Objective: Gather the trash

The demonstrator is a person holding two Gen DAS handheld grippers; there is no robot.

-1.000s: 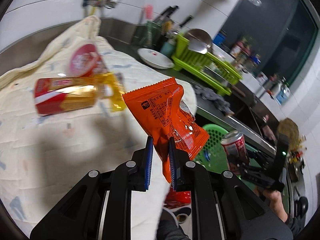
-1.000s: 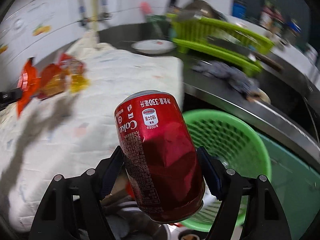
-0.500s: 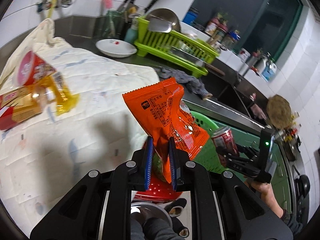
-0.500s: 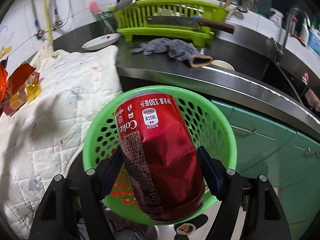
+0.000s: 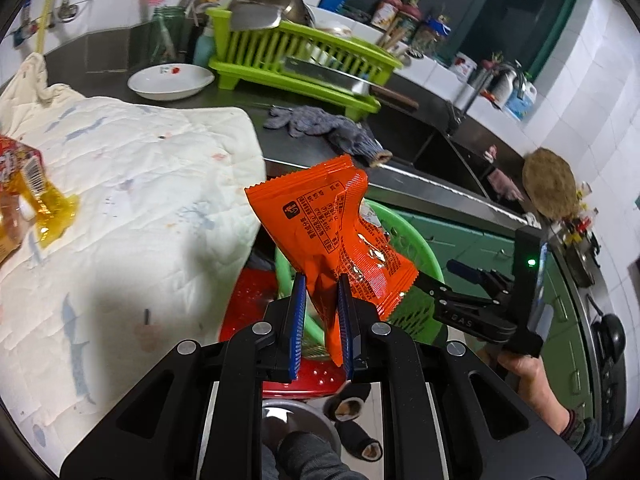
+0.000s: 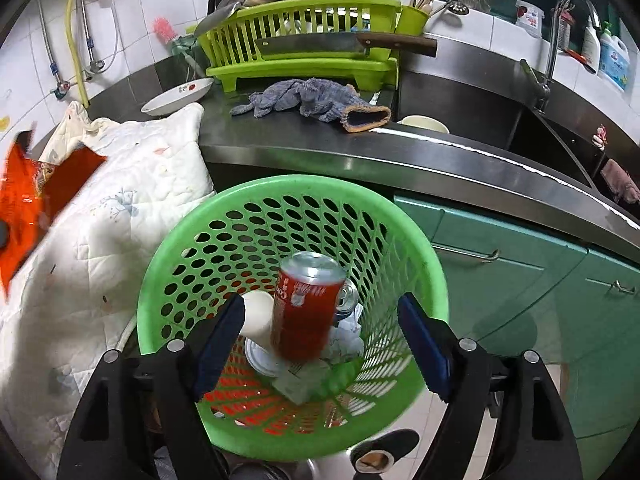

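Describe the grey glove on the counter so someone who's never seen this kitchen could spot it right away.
Start at the steel counter running along the tiled wall, and find the lime-green dish rack with a cleaver across it. Just in front of the rack lies the grey glove, crumpled flat. It is the only knitted thing there, and its open cuff has a tan rim, unlike the white plate to its left.

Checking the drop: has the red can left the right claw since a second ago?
Yes. The red can has dropped away from the right claw, whose jaws have just opened, into the green basket.
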